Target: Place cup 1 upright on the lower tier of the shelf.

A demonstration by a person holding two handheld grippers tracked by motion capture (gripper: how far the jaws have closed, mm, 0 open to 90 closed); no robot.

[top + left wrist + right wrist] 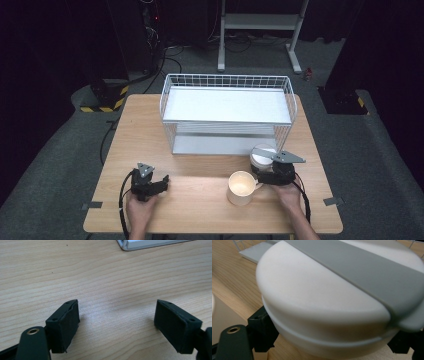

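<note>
Round white container (322, 302) with a grey strap across its lid is sitting on the wooden table (200, 200) just in front of the wire shelf rack (227, 112), near the rack's right front corner, with a cream mug (242, 187) beside it on the near side. The right gripper (267, 170) is reaching around this container; in the right gripper view its jaws are flanking the lower body on both sides, one black pad (263, 327) lying at the left wall and the other peeking out at the far right. I cannot tell for sure whether the pads are pressing yet, though the container is plainly sitting between them. The left gripper (116, 322) is resting over bare tabletop with its jaws standing apart and nothing between them. To do this grasp well, the person is probably best served by keeping the pads low, under the lid seam, centred on the widest part, and squeezing evenly so the smooth curved wall is not squirting out forward. Lifting straight up should help in clearing the mug handle and the rack's wire front. No brand, label or readable writing is showing on the container, the mug or the rack.
</note>
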